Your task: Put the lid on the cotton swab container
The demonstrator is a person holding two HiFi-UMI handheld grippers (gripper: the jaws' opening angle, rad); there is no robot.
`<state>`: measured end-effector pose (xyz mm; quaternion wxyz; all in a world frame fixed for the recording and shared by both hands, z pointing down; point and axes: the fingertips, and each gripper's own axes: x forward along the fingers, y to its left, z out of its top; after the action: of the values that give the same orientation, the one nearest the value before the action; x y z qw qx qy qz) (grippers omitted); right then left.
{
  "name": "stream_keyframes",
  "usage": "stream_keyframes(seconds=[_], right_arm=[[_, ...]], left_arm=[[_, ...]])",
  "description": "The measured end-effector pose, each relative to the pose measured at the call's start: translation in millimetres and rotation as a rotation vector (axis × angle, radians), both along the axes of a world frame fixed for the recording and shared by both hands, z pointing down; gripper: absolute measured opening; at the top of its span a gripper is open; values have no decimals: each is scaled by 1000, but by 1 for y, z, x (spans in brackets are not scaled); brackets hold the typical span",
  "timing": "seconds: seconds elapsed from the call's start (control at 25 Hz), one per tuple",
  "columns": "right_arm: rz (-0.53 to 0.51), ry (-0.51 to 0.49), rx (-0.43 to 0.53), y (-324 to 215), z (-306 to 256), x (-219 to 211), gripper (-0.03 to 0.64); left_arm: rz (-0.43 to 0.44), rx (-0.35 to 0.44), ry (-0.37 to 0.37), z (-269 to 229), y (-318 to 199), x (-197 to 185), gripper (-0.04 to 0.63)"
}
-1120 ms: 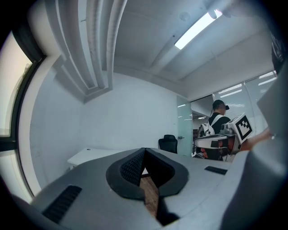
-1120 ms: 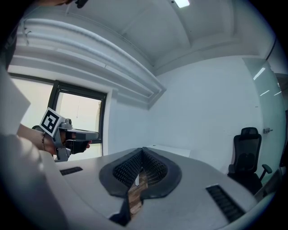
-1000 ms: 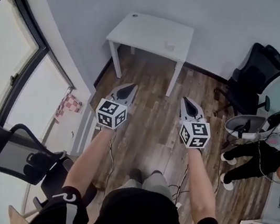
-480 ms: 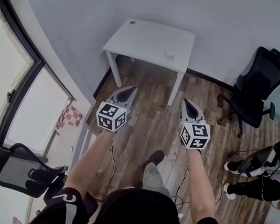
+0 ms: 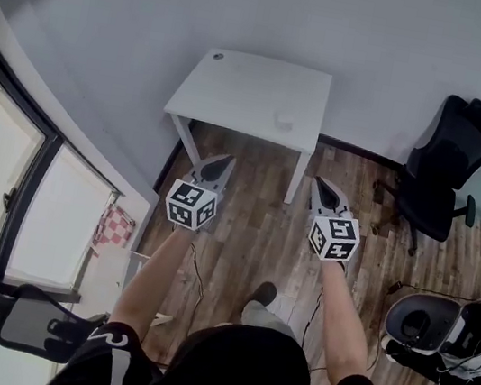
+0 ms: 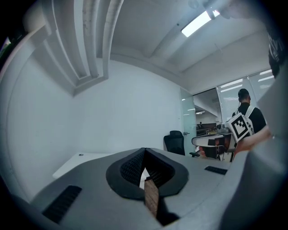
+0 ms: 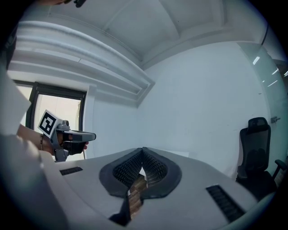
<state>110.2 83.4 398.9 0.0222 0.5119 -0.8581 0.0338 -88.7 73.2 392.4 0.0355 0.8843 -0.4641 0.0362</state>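
A white table (image 5: pixel 251 88) stands against the far wall. On it sit a small pale thing (image 5: pixel 282 121), too small to make out, near its front right, and a small dark round thing (image 5: pixel 217 56) at its back left corner. My left gripper (image 5: pixel 222 160) and right gripper (image 5: pixel 319 184) are held side by side over the wood floor, short of the table's front edge, both pointing at it. Both are shut with nothing between the jaws, as the left gripper (image 6: pixel 144 151) and right gripper (image 7: pixel 142 149) show in their own views.
A black office chair (image 5: pixel 446 167) stands right of the table. A white-seated chair (image 5: pixel 420 322) and a person's legs are at the lower right. A window (image 5: pixel 4 184) fills the left wall, with another black chair (image 5: pixel 27 320) below it.
The table has come nearer and lower in the head view as I walk toward it. Both grippers keep their place ahead of me, still shut. The chairs have slid toward the frame's lower edge.
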Motion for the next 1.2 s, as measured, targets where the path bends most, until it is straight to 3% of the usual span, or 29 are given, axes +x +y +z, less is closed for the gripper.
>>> stream_keyframes(seconds=[0.52,1.2], right_arm=[[1,-30,-23,-95,12,36,12],[-4,-40,-61,-155,26,33,12]], left_arm=[[16,0,-30,6,-96,34,23],[34,-50,-20,33,-153,34,23]])
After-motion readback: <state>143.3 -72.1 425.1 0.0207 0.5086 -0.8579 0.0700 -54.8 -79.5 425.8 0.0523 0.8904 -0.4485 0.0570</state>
